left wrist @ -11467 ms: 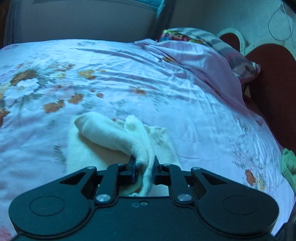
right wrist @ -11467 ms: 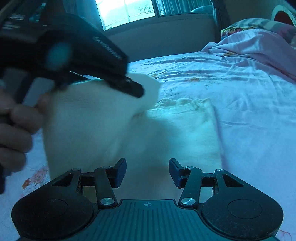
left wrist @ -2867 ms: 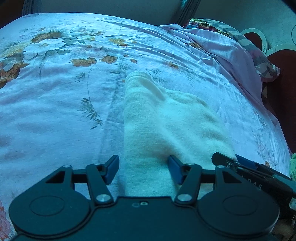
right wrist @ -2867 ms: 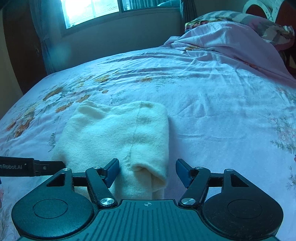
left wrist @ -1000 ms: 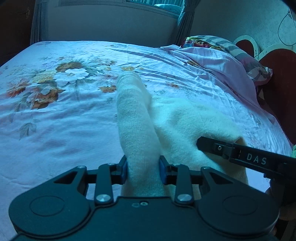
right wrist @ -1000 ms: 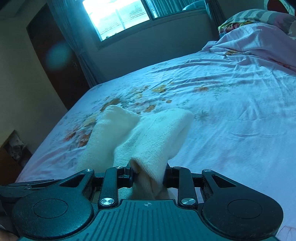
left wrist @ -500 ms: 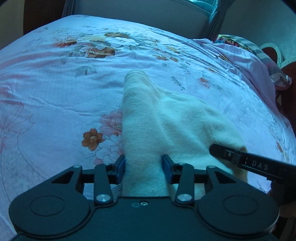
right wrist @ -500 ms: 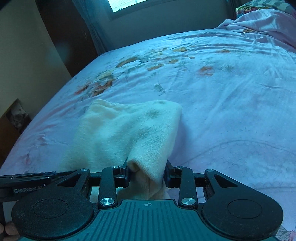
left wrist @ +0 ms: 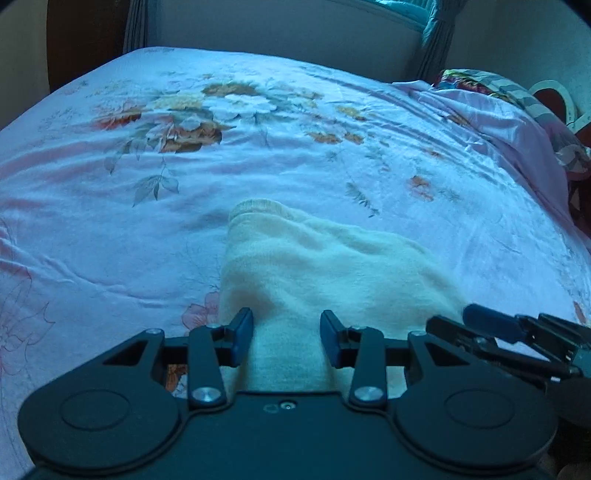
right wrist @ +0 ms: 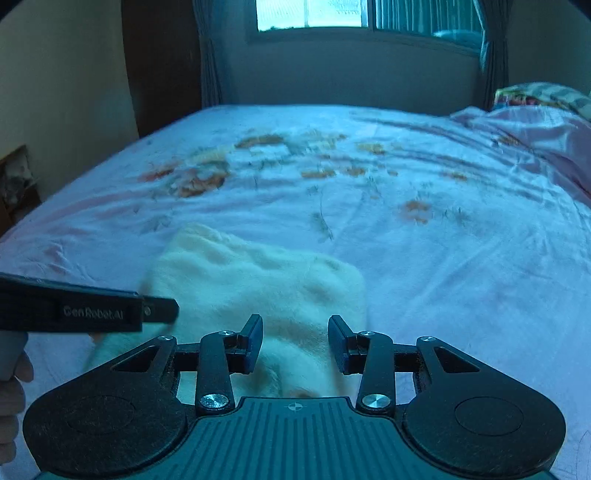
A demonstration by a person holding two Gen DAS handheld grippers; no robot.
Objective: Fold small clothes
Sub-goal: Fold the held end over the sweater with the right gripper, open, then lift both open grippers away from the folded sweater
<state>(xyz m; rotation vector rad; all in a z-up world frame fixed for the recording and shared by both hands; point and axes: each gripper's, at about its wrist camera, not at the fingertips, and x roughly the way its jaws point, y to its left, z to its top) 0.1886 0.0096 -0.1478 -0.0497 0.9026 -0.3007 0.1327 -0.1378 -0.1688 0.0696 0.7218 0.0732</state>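
A cream folded cloth [left wrist: 314, 266] lies flat on the floral bed sheet [left wrist: 110, 229]. My left gripper [left wrist: 286, 334] sits low over its near left edge. Its jaws are closing slightly, cloth lies between the pads, and they do not pinch it. In the right wrist view the same cloth [right wrist: 258, 284] lies under my right gripper [right wrist: 295, 345], which stands open with a soft fold between its fingers and a gap on both sides. The right gripper [left wrist: 517, 332] shows at the cloth's right corner. The left gripper [right wrist: 92, 310] reaches in from the left, held by a hand [right wrist: 11, 387].
The bed spreads wide beyond the cloth. A lilac blanket and pillows [left wrist: 498, 110] are heaped at the far right by a headboard [left wrist: 554, 96]. A window [right wrist: 332, 14] and curtains stand behind the bed, and a dark door [right wrist: 162, 66] at far left.
Both grippers came down with the raised cloth folds. The cloth now lies flat on the sheet, and both sets of jaws have widened off the folds they pinched a second ago.
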